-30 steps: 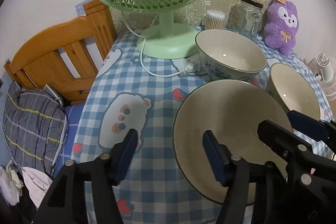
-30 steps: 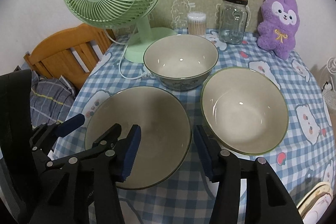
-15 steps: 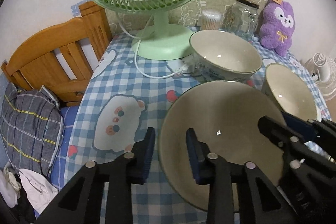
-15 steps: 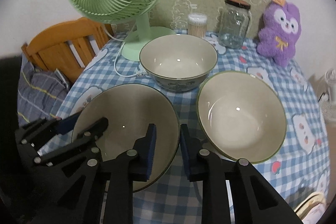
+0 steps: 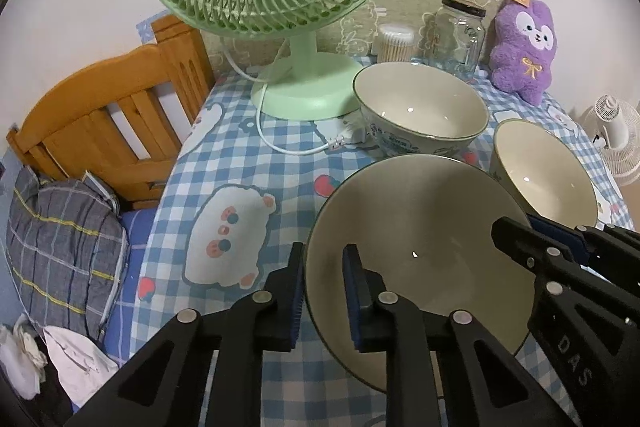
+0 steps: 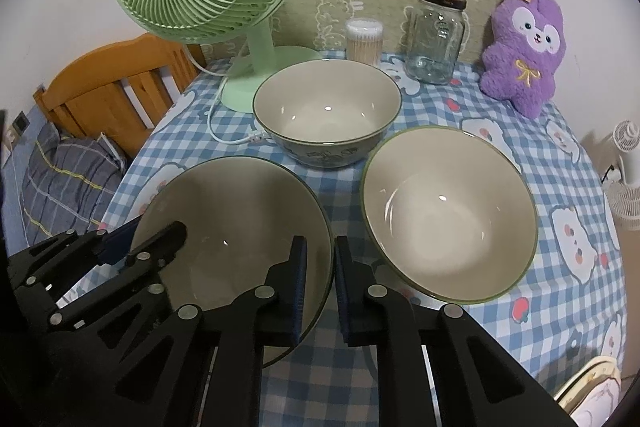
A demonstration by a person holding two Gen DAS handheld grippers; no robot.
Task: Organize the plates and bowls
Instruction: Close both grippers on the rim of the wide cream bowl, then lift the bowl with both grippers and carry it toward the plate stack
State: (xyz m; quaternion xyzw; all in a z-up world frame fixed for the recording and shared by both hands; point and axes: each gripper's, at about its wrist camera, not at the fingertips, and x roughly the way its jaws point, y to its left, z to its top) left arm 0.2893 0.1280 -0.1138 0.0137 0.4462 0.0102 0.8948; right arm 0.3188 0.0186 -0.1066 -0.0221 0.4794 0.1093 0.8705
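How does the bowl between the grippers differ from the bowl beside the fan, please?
The near bowl is wide and shallow, and the grippers are closing on its rim at opposite sides; the far bowl is deeper, narrower, untouched, and patterned outside. Both are cream inside, dark-rimmed, empty and upright.

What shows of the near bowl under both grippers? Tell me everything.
The near bowl is wide, shallow and cream-glazed, ceramic by its look, with a thin dark-green rim. It is empty and sits upright on the checked tablecloth. The left gripper is shut on its left rim. The right gripper has its jaws closing, with the right rim between them.
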